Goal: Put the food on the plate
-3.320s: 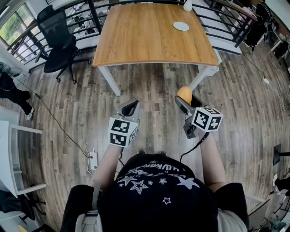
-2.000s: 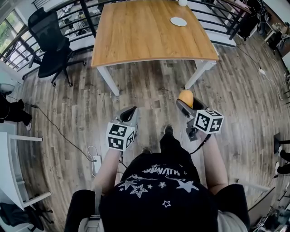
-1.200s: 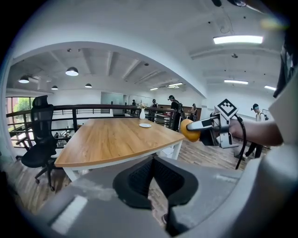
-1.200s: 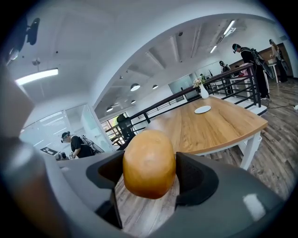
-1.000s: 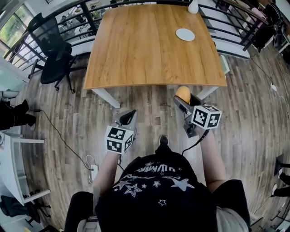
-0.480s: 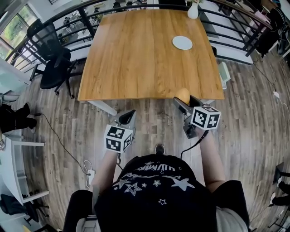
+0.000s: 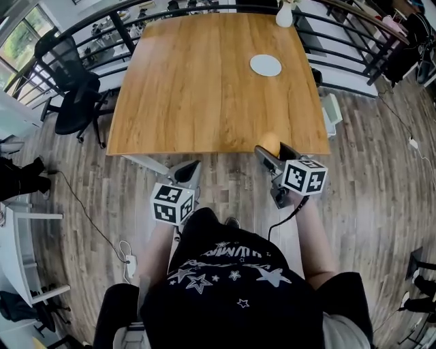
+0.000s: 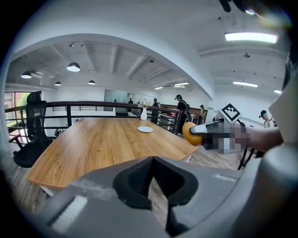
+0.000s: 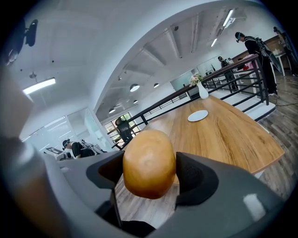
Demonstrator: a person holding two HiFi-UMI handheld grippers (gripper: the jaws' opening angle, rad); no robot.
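A round golden-brown bun [image 9: 149, 162] sits clamped between the pads of my right gripper [image 9: 150, 173], held in the air. In the head view the bun [image 7: 271, 142] and right gripper [image 7: 274, 150] hang just at the near edge of the wooden table [image 7: 204, 88]. A small white plate [image 7: 266, 65] lies empty at the table's far right, also in the right gripper view as the plate [image 9: 198, 115]. My left gripper [image 7: 187, 172] is lower left of the table's edge, shut with nothing in it. The left gripper view shows its pads [image 8: 139, 174] meeting, the plate [image 8: 145, 129] and the bun [image 8: 190, 134].
A white vase [image 7: 284, 15] stands at the table's far edge beyond the plate. A black railing [image 7: 340, 41] runs behind and right of the table. A black office chair [image 7: 68, 82] stands left. A power strip [image 7: 127, 262] and cable lie on the wood floor. People stand far off.
The person has walked up to the table: its near edge now reaches the grippers. The bun stays clamped in the right gripper, the left stays shut.
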